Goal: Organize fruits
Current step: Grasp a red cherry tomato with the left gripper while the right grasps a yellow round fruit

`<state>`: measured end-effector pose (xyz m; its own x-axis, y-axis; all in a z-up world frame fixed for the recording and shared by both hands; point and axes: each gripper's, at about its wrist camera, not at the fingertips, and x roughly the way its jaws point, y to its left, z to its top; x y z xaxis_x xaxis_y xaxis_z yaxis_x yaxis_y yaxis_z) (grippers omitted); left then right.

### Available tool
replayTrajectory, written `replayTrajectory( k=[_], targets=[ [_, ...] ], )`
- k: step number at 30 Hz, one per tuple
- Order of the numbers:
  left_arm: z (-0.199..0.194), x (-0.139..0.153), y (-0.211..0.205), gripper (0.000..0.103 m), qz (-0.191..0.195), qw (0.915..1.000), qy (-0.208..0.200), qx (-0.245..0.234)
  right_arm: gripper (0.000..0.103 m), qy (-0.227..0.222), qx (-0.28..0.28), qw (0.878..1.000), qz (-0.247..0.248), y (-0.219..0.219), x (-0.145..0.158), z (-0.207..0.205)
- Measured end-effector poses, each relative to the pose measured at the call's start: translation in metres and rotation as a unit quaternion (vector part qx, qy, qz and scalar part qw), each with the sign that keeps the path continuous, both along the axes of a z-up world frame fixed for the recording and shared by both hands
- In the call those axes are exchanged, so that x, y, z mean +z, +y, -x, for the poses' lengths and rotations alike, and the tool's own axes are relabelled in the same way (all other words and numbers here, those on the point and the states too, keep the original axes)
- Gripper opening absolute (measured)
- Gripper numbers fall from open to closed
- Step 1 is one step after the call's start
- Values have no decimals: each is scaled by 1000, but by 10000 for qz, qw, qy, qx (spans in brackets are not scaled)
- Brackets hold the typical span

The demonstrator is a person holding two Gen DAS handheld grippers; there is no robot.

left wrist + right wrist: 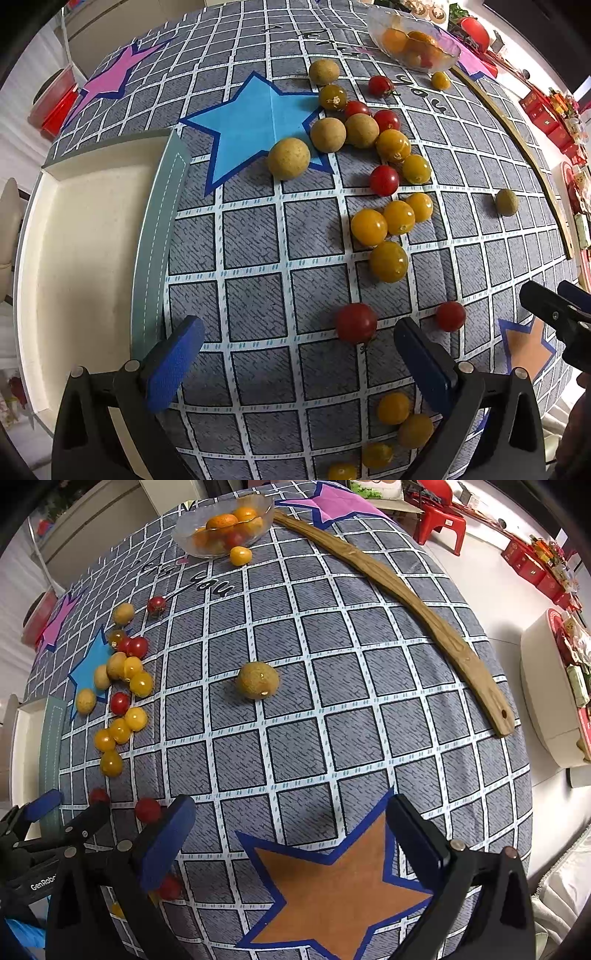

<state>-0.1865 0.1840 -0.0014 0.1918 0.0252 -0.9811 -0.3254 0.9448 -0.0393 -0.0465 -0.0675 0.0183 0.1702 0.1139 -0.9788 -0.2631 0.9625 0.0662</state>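
Red and yellow cherry tomatoes and tan longans lie scattered on a grey checked tablecloth (258, 236). My left gripper (299, 363) is open and empty, low over the cloth, with a red tomato (356, 322) just ahead of its right finger. A white tray (85, 258) lies to its left. A longan (289, 158) sits on the blue star. My right gripper (291, 843) is open and empty above an orange star (332, 886). A lone longan (257, 680) lies ahead of it. A glass bowl (225, 522) holds oranges at the far side.
A long wooden stick (436, 627) lies along the cloth's right edge. The left gripper (44, 834) shows at the lower left of the right wrist view. Red stools and boxes stand on the floor beyond the table.
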Motion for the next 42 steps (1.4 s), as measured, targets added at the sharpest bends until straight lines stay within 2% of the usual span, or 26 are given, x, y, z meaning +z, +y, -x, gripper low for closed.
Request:
replayTrajectory(
  k=[8, 29, 38, 39, 40, 42],
  targets=[
    [-6, 3, -6, 103, -44, 10000, 67, -20, 103, 25, 0, 10000, 1, -2, -1, -4],
    [-22, -21, -34, 103, -163, 9995, 144, -211, 103, 49, 4, 10000, -6, 0, -4, -12],
    [-25, -31, -31, 103, -166, 9994, 142, -250, 103, 84, 43, 9999, -51, 2, -7, -18],
    [-26, -32, -33, 102, -166, 9994, 129, -284, 103, 88, 50, 9999, -62, 3, -7, -19],
    [-27, -33, -35, 94, -173, 9993, 125, -308, 102, 85, 64, 9999, -76, 3, -9, -21],
    [-28, -33, -39, 94, -193, 9993, 119, -313, 102, 70, 81, 9999, -102, 5, -10, -25]
  ],
)
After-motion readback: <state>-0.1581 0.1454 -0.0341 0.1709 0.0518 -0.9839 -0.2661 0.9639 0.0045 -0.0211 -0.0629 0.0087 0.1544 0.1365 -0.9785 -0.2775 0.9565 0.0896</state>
